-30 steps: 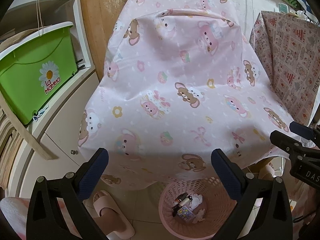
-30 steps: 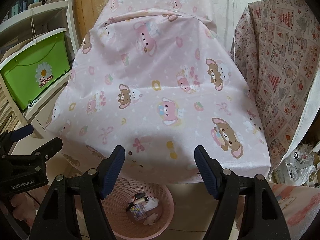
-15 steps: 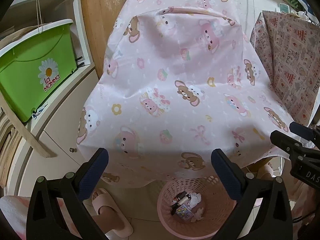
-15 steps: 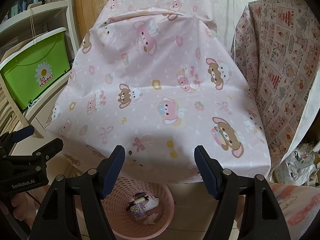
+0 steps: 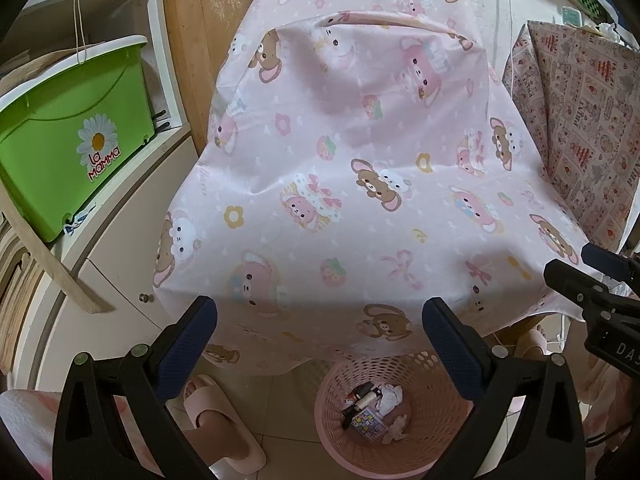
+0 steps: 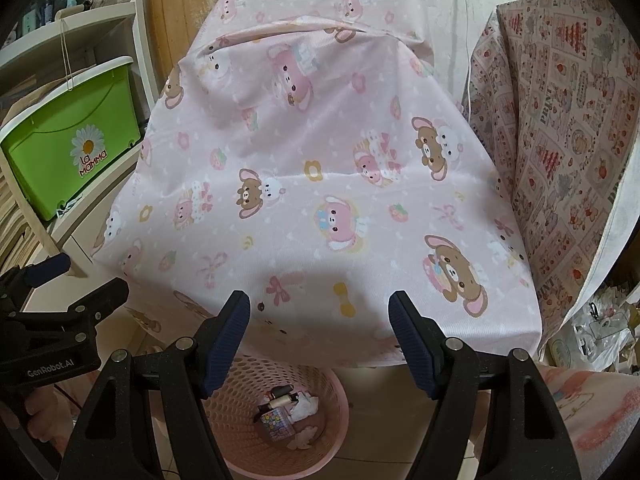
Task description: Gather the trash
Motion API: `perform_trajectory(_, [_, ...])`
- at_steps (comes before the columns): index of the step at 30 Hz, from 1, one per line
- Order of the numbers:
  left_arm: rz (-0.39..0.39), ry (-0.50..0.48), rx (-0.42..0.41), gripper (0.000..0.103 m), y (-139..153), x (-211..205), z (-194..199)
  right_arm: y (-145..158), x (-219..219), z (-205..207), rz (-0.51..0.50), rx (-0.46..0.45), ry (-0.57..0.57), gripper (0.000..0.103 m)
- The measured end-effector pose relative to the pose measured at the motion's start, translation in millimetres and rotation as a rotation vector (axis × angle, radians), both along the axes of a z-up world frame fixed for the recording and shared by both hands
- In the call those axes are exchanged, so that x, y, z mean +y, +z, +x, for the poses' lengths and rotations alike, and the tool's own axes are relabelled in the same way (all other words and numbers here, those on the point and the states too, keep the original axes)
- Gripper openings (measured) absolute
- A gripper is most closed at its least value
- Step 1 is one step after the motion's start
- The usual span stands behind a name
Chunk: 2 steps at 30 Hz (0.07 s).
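While both grippers hover above the near edge of the table, neither one grips anything. The left gripper (image 5: pixel 320 344) has its blue-padded fingers (image 5: pixel 188 344) spread wide, with nothing between them. The right gripper (image 6: pixel 320 332) is likewise spread apart and unloaded; it also appears at the right edge of the left wrist view.

A pink tablecloth (image 5: pixel 360 160) printed with cartoon bears and rabbits covers the table and hangs over its near edge. No loose item is visible on the cloth.

A pink perforated wastebasket (image 5: pixel 400 364) stands on the tiled floor just below the near table edge, partly under the overhanging cloth. The collected trash (image 5: pixel 372 408) lies at the bottom of the basket: a crumpled white tissue (image 6: pixel 306 404), a small colourful printed packet (image 6: pixel 274 420), and a dark cylindrical item that cannot be identified.

A green storage box (image 5: pixel 68 136) marked "La Mamma" sits on a white shelf to the left. A second patterned cloth (image 6: pixel 560 120) drapes furniture on the right. A foot in a pink slipper (image 5: pixel 220 428) rests on the floor left of the basket.
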<state>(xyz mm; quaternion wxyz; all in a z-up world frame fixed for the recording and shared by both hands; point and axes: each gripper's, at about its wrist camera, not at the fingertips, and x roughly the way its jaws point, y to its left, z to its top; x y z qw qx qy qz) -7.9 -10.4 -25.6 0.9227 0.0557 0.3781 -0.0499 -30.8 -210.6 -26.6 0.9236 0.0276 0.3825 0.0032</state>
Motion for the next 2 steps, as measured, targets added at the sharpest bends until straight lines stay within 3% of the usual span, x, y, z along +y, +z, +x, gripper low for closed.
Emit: perform_trajectory(2, [-0.007, 0.001, 0.002, 0.102, 0.1, 1.1, 0.7, 0.1, 0.0, 0.1, 0.001, 0.0, 0.0, 0.074])
